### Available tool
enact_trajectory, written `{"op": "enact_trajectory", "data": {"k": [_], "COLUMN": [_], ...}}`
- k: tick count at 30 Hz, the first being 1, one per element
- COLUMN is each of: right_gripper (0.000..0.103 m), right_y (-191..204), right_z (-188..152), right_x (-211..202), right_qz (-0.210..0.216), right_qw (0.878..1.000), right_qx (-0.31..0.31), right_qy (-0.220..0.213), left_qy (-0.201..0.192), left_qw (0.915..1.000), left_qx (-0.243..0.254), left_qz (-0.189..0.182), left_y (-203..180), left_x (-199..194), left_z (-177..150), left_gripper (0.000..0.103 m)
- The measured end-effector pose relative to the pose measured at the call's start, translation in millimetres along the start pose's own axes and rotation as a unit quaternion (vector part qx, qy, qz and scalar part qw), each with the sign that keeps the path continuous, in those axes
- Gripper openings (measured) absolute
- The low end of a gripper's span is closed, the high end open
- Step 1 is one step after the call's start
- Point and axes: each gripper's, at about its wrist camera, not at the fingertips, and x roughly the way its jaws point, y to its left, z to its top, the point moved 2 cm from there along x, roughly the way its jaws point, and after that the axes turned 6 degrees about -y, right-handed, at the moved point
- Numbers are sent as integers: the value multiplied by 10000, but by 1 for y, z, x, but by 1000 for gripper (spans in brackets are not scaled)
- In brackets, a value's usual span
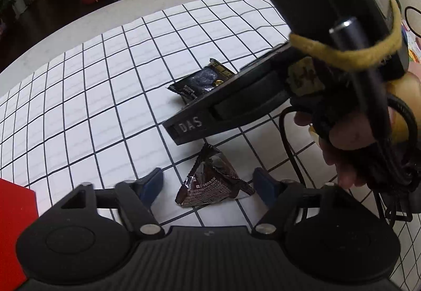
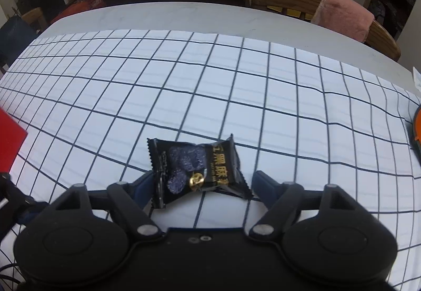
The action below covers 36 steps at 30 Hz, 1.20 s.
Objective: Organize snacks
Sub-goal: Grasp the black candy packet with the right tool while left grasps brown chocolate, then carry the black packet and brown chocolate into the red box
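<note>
- Progress judgement: early, no snack lifted or sorted yet in either view; both wrapped snacks lie loose on the checked cloth (image 2: 236, 85) over the table (image 2: 184, 14).
- Left claw (image 1: 209, 183), left wrist view: fingers apart, straddling the dark brown triangular snack packet (image 1: 210, 183); blue pads (image 1: 151, 183) clear of the wrapper on both sides, so nothing gripped.
- Triangular packet flat on the cloth, just nearer the left camera than the black flat snack packet (image 1: 202, 80).
- Right claw (image 2: 202, 187), right wrist view: fingers apart around that black flat snack packet (image 2: 196, 170); packet's left edge overlaps the left pad, contact unclear; right pad just beside the packet's corner; no squeeze visible, wrapper not deformed.
- Person's hand (image 1: 350, 138) on the right gripper's handle, to the right of the black packet in the left wrist view.
- Red box (image 1: 13, 225), only a corner showing, well apart from the black packet on the left; probably the drop-off spot, cannot confirm.
- Orange-rimmed object (image 2: 417, 130) at the far right edge; unidentifiable.
- Left to do, as a guess: clamp both packets, lift, carry to the collection spot; whether more snacks are off-frame is unknown.
</note>
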Motion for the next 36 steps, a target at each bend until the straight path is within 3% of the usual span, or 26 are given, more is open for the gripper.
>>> {"op": "enact_trajectory", "data": {"k": [7, 10, 16, 24, 36], "right_gripper": [63, 58, 51, 50, 50], "right_y": [9, 10, -5, -17, 8], "right_z": [-4, -6, -22, -62, -125], "right_x": [-6, -12, -30, -80, -156], "right_qz": [-19, -40, 58, 201, 555], "right_qw": [9998, 9998, 9998, 9988, 9971], "right_qx": [-188, -156, 58, 365, 453], "right_qy": [-99, -138, -182, -269, -276], "left_qy": [40, -6, -42, 6, 106], "left_qw": [9999, 9999, 9999, 9995, 9966], "left_qx": [135, 135, 3, -285, -811], "left_qz": [66, 67, 101, 149, 114], "left_y": [-6, -4, 7, 24, 50], "left_x": [2, 1, -7, -21, -68], "left_z": [-1, -1, -5, -22, -62], "left_gripper": [39, 33, 27, 25, 24]}}
